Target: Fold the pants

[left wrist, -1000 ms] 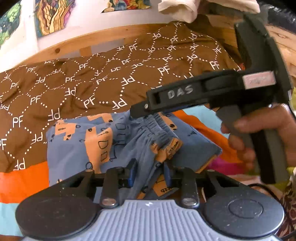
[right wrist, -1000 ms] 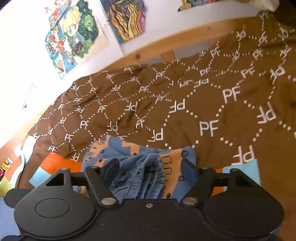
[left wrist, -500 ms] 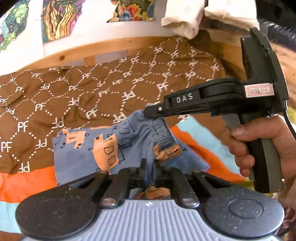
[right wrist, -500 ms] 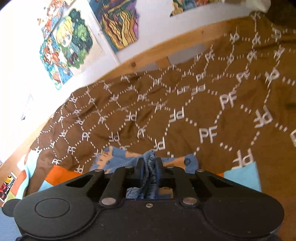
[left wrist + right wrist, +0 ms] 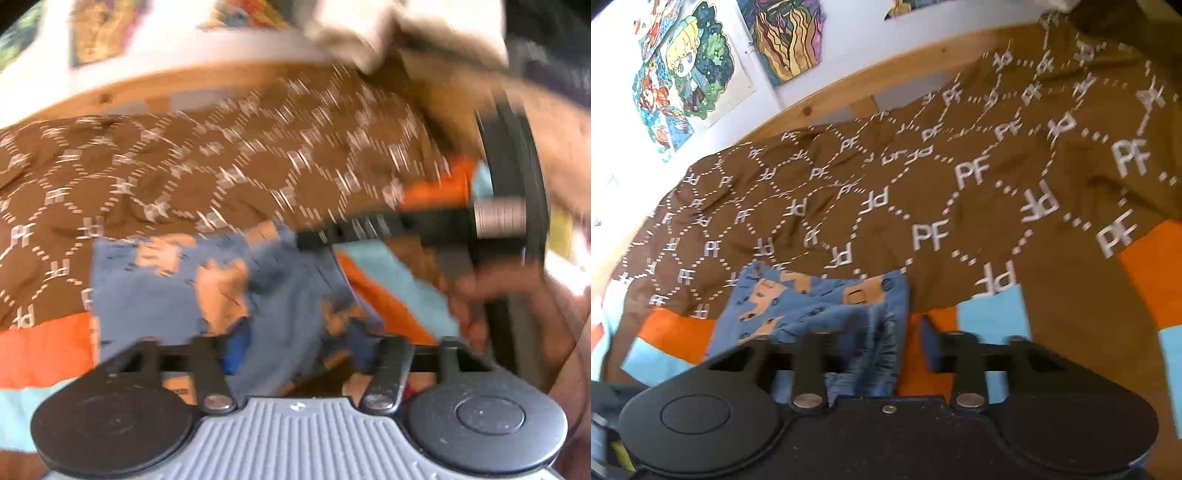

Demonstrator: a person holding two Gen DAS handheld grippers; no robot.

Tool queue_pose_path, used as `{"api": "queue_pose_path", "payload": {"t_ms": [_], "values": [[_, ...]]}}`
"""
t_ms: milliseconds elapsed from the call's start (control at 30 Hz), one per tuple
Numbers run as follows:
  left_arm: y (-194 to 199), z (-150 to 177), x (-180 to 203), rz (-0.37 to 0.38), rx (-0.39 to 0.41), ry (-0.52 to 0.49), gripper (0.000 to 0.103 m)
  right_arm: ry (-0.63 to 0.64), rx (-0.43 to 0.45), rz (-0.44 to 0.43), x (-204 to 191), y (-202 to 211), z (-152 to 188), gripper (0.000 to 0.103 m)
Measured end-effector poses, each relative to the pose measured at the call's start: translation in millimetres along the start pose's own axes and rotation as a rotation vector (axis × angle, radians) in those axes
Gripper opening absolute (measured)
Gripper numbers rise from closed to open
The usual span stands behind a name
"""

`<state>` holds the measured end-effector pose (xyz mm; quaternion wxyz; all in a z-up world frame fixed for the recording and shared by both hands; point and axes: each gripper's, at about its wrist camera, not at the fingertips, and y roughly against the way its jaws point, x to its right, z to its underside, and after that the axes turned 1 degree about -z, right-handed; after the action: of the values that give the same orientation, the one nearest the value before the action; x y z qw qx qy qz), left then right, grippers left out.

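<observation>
Blue pants with orange patches (image 5: 155, 288) lie folded on the bed; they also show in the right wrist view (image 5: 812, 306). My left gripper (image 5: 295, 343) is open, its fingers apart over the near edge of the pants. My right gripper (image 5: 886, 332) is open, with the gathered waistband between and just beyond its fingers. The right gripper's body (image 5: 461, 221) shows blurred in the left wrist view, above the right end of the pants, held by a hand.
A brown quilt with white "PF" print (image 5: 960, 177) covers the bed, with orange and light blue patches (image 5: 993, 314) near me. A wooden bed rail (image 5: 849, 96) and wall posters (image 5: 694, 74) lie beyond. Pale cloth (image 5: 369, 33) hangs at the top right.
Both grippers were shut on the waistband half a second ago and have opened, letting the pants go. The left view is now motion-blurred; the pants lie lower on the bed.
</observation>
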<state>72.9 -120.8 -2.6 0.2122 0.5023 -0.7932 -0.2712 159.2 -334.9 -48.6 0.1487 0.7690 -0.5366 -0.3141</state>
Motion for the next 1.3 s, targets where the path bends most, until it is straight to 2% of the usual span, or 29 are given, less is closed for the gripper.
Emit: {"api": "queue_pose_path", "payload": {"t_ms": [33, 67, 100, 167, 267, 367, 500, 567, 600, 733, 833, 867, 933, 1033, 1100, 1167, 1233, 1300], "values": [[6, -1, -7, -0.022, 0.034, 0.033, 0.067, 0.022, 0.021, 0.019, -2, 3, 1, 0.077], [10, -2, -15, -0.058, 0.057, 0.057, 0.067, 0.036, 0.043, 0.037, -5, 5, 1, 0.081], [11, -4, -24, -0.116, 0.073, 0.086, 0.068, 0.045, 0.062, 0.054, -8, 7, 3, 0.082], [4, -8, -42, -0.215, 0.065, 0.144, 0.071, 0.062, 0.087, 0.092, -17, 11, 8, 0.09], [-15, -16, -73, -0.285, 0.061, 0.234, 0.07, 0.126, 0.092, 0.126, -34, 16, 19, 0.093], [-45, -25, -93, -0.343, 0.029, 0.226, 0.07, 0.208, 0.098, 0.15, -50, 21, 28, 0.1], [-90, -21, -104, -0.495, -0.053, 0.138, 0.068, 0.29, 0.05, 0.253, -57, 14, 42, 0.1], [-101, -13, -106, -0.541, -0.042, 0.143, 0.077, 0.296, 0.016, 0.294, -52, 12, 51, 0.102], [-100, -10, -106, -0.555, -0.025, 0.165, 0.081, 0.267, 0.002, 0.287, -46, 13, 54, 0.102], [-98, -5, -106, -0.559, -0.008, 0.17, 0.082, 0.201, -0.006, 0.267, -37, 18, 59, 0.102], [-83, -10, -105, -0.527, 0.006, 0.147, 0.083, 0.18, 0.046, 0.235, -42, 26, 52, 0.102], [-73, -10, -103, -0.516, 0.024, 0.132, 0.085, 0.178, 0.075, 0.222, -43, 30, 49, 0.102], [-53, -9, -95, -0.467, 0.057, 0.112, 0.1, 0.18, 0.131, 0.193, -45, 36, 39, 0.102], [-24, -2, -83, -0.374, 0.107, 0.112, 0.103, 0.182, 0.162, 0.164, -44, 29, 18, 0.102], [-19, 4, -73, -0.342, 0.095, 0.1, 0.103, 0.208, 0.149, 0.152, -43, 15, 7, 0.102], [-25, 15, -66, -0.332, 0.032, 0.08, 0.103, 0.267, 0.099, 0.133, -44, -7, -2, 0.102], [-35, 24, -63, -0.342, -0.037, 0.054, 0.102, 0.334, 0.044, 0.126, -43, -28, -4, 0.102], [-36, 33, -63, -0.353, -0.049, 0.051, 0.102, 0.387, -0.011, 0.154, -41, -44, -1, 0.102]]}}
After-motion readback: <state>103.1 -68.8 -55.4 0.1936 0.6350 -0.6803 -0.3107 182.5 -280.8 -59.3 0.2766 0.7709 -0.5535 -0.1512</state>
